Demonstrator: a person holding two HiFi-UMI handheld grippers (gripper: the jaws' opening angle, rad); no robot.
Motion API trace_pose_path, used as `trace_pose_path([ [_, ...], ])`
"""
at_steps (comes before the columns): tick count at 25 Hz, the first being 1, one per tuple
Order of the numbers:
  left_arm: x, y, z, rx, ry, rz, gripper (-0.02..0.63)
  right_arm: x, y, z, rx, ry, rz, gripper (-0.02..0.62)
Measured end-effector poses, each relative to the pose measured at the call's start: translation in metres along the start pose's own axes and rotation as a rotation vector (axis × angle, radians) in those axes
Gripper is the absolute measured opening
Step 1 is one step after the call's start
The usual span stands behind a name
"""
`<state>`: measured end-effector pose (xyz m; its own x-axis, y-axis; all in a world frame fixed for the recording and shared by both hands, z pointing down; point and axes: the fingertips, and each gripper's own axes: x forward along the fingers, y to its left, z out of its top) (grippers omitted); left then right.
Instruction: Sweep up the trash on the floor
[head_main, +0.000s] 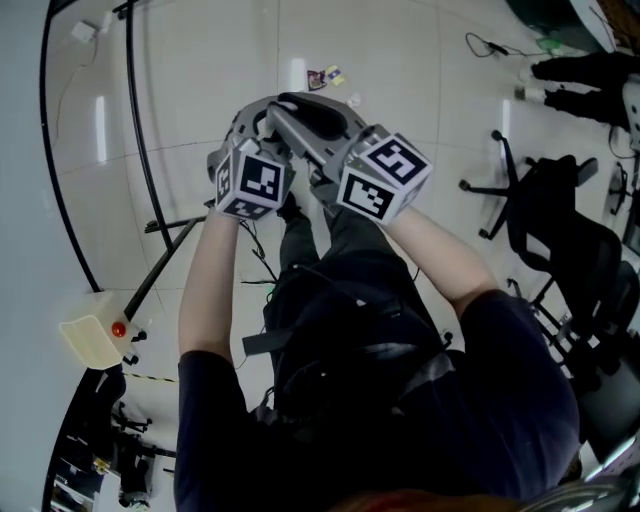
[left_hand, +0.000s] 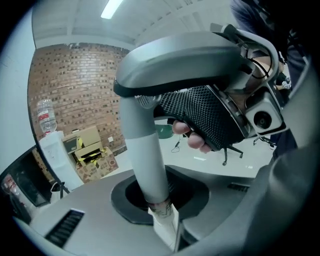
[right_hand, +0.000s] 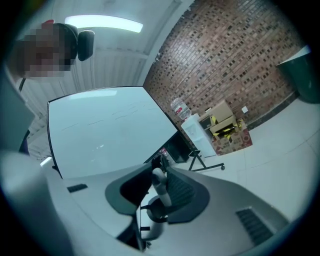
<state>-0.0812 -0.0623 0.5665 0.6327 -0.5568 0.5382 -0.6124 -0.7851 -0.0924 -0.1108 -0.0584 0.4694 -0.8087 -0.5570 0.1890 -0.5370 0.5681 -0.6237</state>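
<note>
on the pale floor far ahead of you lay the trash, small colourful wrappers; your left gripper and right gripper each clenched the grey pole.

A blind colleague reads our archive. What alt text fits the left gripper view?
The left gripper is shut on a grey pole. The right gripper looms above it, with fingers round its black mesh handle. Behind stand a brick wall and cardboard boxes.
</note>
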Motion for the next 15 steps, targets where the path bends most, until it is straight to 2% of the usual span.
trace_pose_path([
  [6, 0.049, -0.003, 0.022, 0.087, 0.016, -0.086, 0.046, -0.017, -0.049, 0.026, 0.022, -0.077, -0.100, 0.112],
  [12, 0.113, -0.032, 0.051, 0.165, 0.010, -0.183, 0.043, -0.060, -0.107, 0.048, 0.006, -0.123, -0.212, 0.109],
  [15, 0.145, -0.050, 0.064, 0.190, 0.012, -0.225, 0.043, -0.085, -0.139, 0.057, 0.039, -0.148, -0.258, 0.109],
])
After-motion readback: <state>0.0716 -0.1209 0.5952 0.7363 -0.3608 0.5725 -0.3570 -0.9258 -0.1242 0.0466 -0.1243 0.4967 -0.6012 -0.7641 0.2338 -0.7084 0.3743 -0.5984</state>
